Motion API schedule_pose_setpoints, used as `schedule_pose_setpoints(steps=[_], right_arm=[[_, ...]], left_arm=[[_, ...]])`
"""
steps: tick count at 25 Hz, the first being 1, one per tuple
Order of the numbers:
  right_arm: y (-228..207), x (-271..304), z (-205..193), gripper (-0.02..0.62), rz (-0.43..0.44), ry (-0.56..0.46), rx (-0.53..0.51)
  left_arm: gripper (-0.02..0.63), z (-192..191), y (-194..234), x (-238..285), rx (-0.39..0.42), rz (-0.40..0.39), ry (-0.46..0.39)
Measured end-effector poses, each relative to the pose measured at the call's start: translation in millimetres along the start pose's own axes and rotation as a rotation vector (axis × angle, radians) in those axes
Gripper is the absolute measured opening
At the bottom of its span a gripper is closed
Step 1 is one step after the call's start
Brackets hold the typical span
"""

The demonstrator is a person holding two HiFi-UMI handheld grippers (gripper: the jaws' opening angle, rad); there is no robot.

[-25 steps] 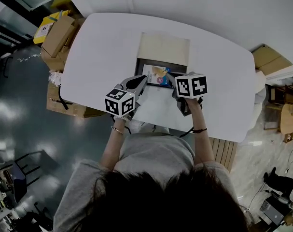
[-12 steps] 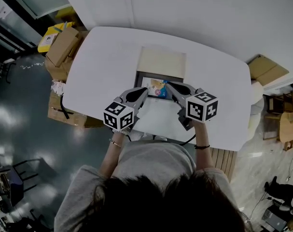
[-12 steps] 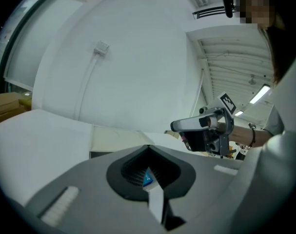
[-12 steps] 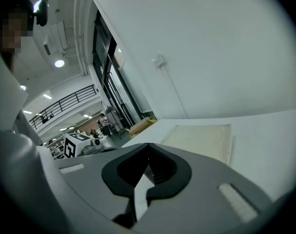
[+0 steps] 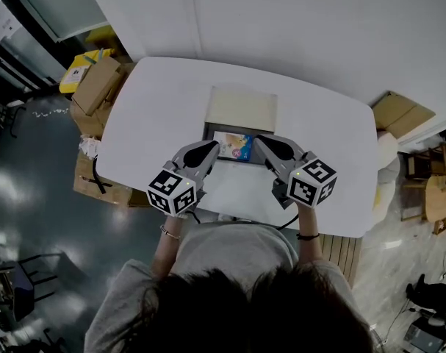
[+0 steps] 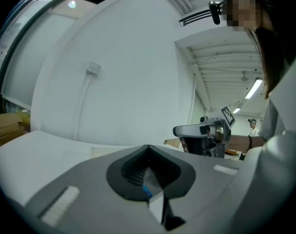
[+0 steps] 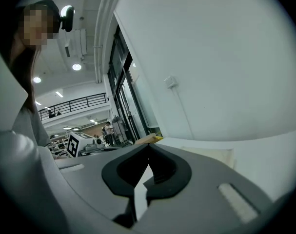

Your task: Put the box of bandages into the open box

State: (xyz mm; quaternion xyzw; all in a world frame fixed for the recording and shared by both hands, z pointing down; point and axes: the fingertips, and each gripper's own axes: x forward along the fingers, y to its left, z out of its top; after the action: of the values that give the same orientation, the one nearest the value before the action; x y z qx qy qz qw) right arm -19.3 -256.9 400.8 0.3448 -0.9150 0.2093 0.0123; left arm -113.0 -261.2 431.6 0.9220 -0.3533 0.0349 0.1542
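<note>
The box of bandages (image 5: 234, 145), colourful with blue print, lies inside the dark open box (image 5: 207, 134), whose beige lid (image 5: 241, 109) is folded back flat on the table. My left gripper (image 5: 214, 147) is shut and empty, its tips at the box's near left corner. My right gripper (image 5: 258, 141) is shut and empty too, at the near right corner. In the left gripper view the jaws (image 6: 148, 148) meet with a sliver of blue showing below them, and the right gripper (image 6: 201, 130) is seen across. In the right gripper view the jaws (image 7: 148, 148) are closed with nothing between them.
The white table (image 5: 156, 109) stands against a white wall. On the floor to the left are cardboard boxes (image 5: 98, 87) and a yellow item (image 5: 79, 68). More cardboard (image 5: 399, 109) lies past the table's right end. The beige lid (image 7: 211, 155) shows ahead in the right gripper view.
Both grippers have drawn back from over the open box toward the person and moved a little apart. The box of bandages stays in the open box.
</note>
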Motion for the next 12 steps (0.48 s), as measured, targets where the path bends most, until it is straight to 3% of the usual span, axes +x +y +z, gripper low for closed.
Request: schedule_pose_setpoints(steps=[12], right_arm=[[3,-31,29,0.012,-0.024,-0.113,-0.074]], left_arm=[[-0.006,31,1,-15,0.037,0.028,-0.097]])
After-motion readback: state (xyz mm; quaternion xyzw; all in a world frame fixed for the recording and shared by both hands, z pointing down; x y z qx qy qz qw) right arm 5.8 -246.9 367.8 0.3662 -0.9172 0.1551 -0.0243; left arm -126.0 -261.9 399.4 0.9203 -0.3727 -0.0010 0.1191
